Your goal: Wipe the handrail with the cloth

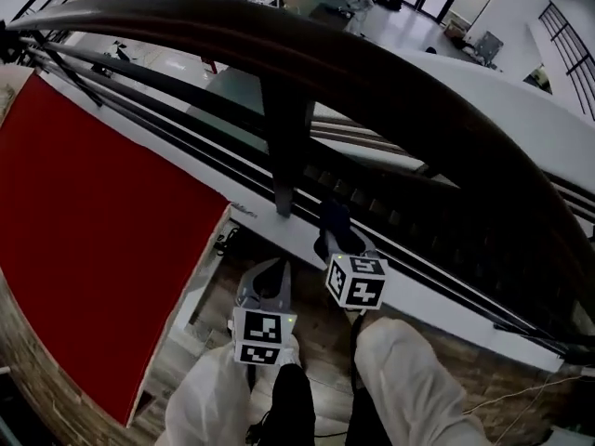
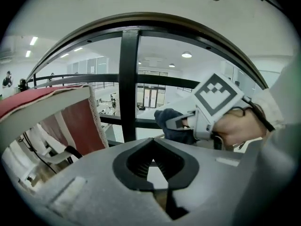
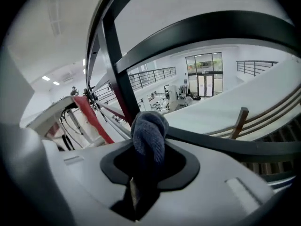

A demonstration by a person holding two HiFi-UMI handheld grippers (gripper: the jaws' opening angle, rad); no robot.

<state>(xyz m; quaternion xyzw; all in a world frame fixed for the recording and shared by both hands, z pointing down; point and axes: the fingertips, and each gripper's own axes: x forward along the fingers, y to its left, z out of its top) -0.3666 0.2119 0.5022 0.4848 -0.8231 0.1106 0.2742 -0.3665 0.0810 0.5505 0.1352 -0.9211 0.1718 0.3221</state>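
Background: big bright hall down below
Handrail (image 1: 372, 72): dark, curving across 12 o'clock
Left gripper (image 2: 153, 146): jaws together, empty
Right gripper (image 3: 147, 149): pinching blue cloth (image 3: 149, 124)

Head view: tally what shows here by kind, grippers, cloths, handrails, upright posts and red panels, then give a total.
grippers: 2 (left gripper, right gripper)
cloth: 1, dark blue, in the right gripper
handrail: 1
post: 1
red panel: 1
Total: 6
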